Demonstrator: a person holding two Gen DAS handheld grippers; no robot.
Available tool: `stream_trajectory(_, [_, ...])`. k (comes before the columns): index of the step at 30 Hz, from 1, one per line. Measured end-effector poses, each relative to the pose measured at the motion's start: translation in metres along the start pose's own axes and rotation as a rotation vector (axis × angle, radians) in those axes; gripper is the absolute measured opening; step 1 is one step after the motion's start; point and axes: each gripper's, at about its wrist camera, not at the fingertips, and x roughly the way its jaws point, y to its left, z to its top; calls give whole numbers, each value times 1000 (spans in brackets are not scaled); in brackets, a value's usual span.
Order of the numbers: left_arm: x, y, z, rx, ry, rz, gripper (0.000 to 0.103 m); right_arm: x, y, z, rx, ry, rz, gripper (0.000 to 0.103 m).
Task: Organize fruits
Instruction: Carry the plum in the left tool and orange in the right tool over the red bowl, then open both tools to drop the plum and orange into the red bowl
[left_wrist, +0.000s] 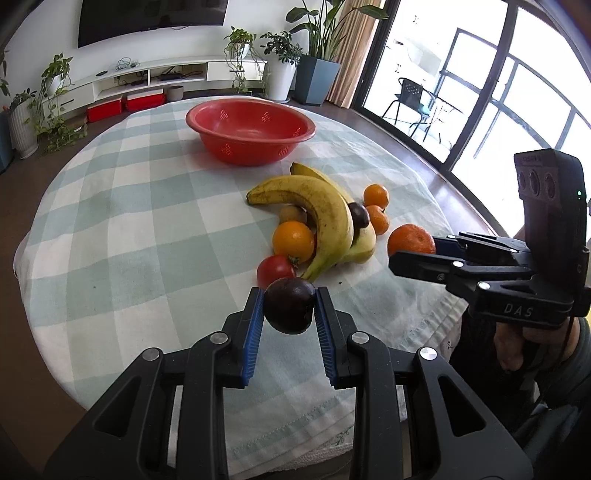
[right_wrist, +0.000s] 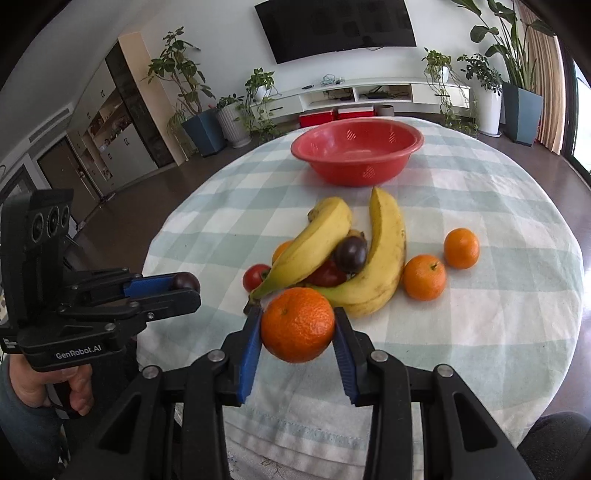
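Two fruits are already gripped: left tongs (left_wrist: 290, 310) clamp a dark plum (left_wrist: 290, 310), right tongs (right_wrist: 297, 326) clamp a mandarin (right_wrist: 297, 325), both clear of the surface (right_wrist: 498, 314). Looks like the carry step: next move likely takes both forward over the fruit pile to the red basket (right_wrist: 356, 155) at the far side, then release. Bananas (right_wrist: 384, 254), remaining mandarins and tomato (right_wrist: 255, 277) lie between tongs and basket.

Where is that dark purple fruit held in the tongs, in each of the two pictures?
Left wrist view: the dark purple fruit sits low at centre, pinched between the left tongs.
Right wrist view: it peeks out at the left edge.
Shared landmark: the red bowl, far side of the table.
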Motion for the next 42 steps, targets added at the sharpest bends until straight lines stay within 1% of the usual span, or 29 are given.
stream_trajectory(4, [-1,4,40,33,-38,27,26,-13,-32,37,40,-58,-19,40])
stream_trajectory(7, [3,16,80,37,-69,43,26,-17,-52,72,33,-103,-38,40])
stream_trajectory(9, [11,24,109,41,-80,60,26,-11,-63,96,30,-110,-45,40])
stream_trajectory(14, [47,36,176,65,-73,107,26,23,-77,150,1,-81,-10,40])
stream_trajectory(17, [78,48,204,54,-57,123,26,53,-79,173,-15,-41,3,40])
stream_trajectory(19, [98,54,217,45,-38,131,26,73,-79,183,-22,-6,9,40])
stream_trajectory(21, [118,60,225,36,-16,143,26,92,-76,191,-48,24,5,40])
stream_trajectory(24, [145,67,226,35,16,155,26,117,-75,196,-73,64,-14,40])
stream_trajectory(30, [177,72,226,57,54,185,26,154,-78,196,-111,140,-64,40])
stream_trajectory(33, [188,74,223,59,71,191,26,166,-76,189,-153,176,-102,40])
stream_trajectory(38, [203,77,218,69,97,194,27,177,-79,184,-174,201,-126,40])
stream_trajectory(42, [209,72,214,103,100,231,27,182,-81,183,-192,207,-146,40])
